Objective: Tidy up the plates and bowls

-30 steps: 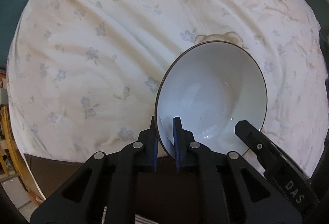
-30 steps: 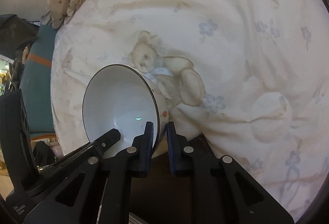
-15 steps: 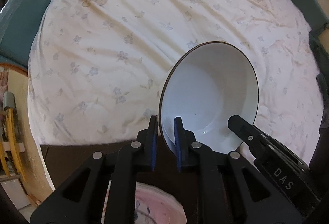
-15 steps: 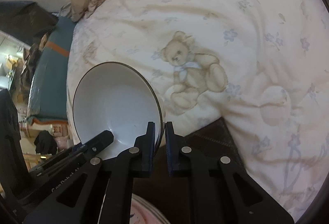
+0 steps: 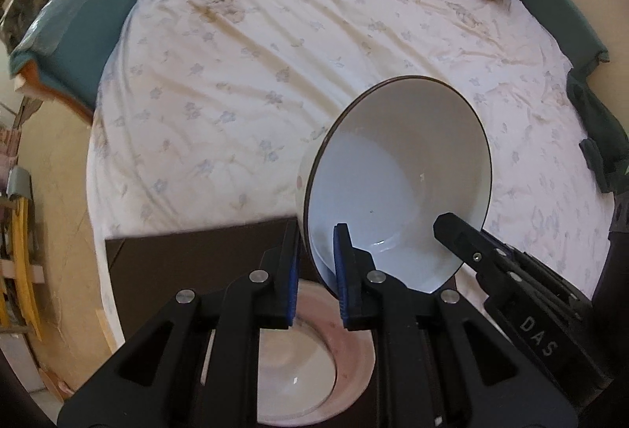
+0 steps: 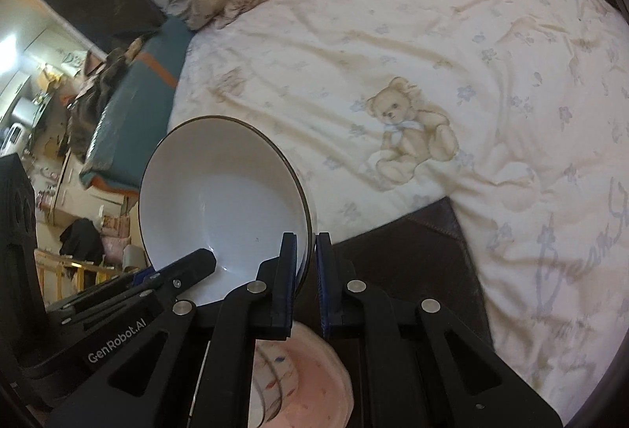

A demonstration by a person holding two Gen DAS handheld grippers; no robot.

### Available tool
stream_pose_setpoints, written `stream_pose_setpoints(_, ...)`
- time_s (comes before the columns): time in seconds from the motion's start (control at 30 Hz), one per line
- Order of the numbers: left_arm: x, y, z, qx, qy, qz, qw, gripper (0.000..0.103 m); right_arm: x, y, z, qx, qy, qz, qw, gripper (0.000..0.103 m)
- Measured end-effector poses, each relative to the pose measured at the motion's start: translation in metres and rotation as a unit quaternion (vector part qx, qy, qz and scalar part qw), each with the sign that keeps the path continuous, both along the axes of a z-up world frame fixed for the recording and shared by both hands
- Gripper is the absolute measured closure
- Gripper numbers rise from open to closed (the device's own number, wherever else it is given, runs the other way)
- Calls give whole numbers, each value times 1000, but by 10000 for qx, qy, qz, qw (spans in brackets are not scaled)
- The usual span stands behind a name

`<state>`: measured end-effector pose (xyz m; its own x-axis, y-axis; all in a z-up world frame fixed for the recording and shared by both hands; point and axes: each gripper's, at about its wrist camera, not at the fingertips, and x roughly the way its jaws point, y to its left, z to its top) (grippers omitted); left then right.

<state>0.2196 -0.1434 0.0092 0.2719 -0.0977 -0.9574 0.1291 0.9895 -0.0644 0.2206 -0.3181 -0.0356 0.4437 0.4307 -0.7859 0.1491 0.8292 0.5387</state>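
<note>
Bowl (image 5: 397,188) hangs tilted, rim pinched by both — left gripper (image 5: 316,270) and right gripper (image 6: 304,270) clamped on opposite sides; pink plate (image 5: 314,361) lies directly beneath them.

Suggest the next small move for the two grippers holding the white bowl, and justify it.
Probably lower the white bowl toward the pink plate on the dark mat: the left gripper and right gripper clamp opposite rims, with the bowl tilted above it.
</note>
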Motion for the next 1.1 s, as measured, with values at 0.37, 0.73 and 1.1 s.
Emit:
stream_pose_setpoints(0.37,-64,53,6,-142,-188,184,9996,90,-56,47,18,-135,-223,425,9988,91)
stream_pose_setpoints(0.73,-122,99,-3,-208,-539,120,9983,89,-102,98,16,-383,-402,1067,9927,91)
stream_pose_setpoints(1.1,-135,115,-20,-626,-713,24,9955,89,-122,112,8,-470,-529,1385,9878,91)
